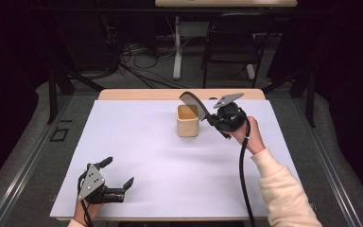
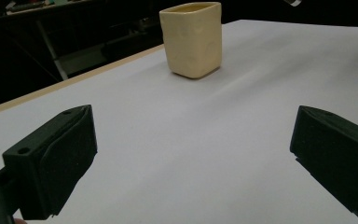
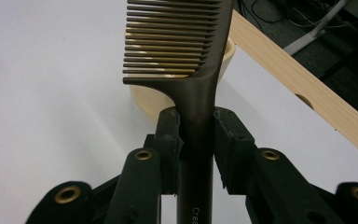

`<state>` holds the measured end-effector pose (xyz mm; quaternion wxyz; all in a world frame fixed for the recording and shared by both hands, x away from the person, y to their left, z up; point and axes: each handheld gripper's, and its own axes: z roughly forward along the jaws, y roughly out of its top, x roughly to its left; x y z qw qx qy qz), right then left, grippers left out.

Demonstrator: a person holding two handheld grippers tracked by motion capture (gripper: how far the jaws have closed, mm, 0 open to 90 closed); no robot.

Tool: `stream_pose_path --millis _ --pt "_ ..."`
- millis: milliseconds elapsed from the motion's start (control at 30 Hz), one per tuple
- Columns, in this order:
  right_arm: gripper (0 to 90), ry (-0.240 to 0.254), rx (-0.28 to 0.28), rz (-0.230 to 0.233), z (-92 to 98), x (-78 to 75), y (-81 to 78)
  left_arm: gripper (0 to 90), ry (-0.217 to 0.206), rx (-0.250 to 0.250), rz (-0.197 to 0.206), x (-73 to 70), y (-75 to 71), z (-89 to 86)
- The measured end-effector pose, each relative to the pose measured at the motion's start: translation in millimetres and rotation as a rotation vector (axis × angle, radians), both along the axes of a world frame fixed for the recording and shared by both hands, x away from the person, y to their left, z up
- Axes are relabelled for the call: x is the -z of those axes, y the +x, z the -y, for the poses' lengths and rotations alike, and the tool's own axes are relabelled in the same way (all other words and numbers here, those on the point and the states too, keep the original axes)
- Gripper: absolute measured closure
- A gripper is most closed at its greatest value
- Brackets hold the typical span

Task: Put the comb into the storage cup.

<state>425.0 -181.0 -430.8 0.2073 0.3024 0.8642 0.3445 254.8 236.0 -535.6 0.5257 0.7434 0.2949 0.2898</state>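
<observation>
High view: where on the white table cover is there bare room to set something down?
Most of the cover is bare: the whole stretch between the open left gripper and the cream cup. It is crowded only at the cup, where the right gripper holds a comb over it.

Light falls brightly on the white table (image 1: pixel 170 156); the room around it is dim. Shadows are soft. Both gripper views blur slightly up close.

Cream sleeve (image 1: pixel 283 189), black tools, trailing cables.
</observation>
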Motion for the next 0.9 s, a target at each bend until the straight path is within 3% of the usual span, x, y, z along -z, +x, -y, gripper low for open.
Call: stream_pose_path --millis 900 --pt "72.2 -0.003 0.032 -0.005 -3.8 3.7 15.4 0.4 0.003 0.003 0.0 -0.2 -0.2 0.4"
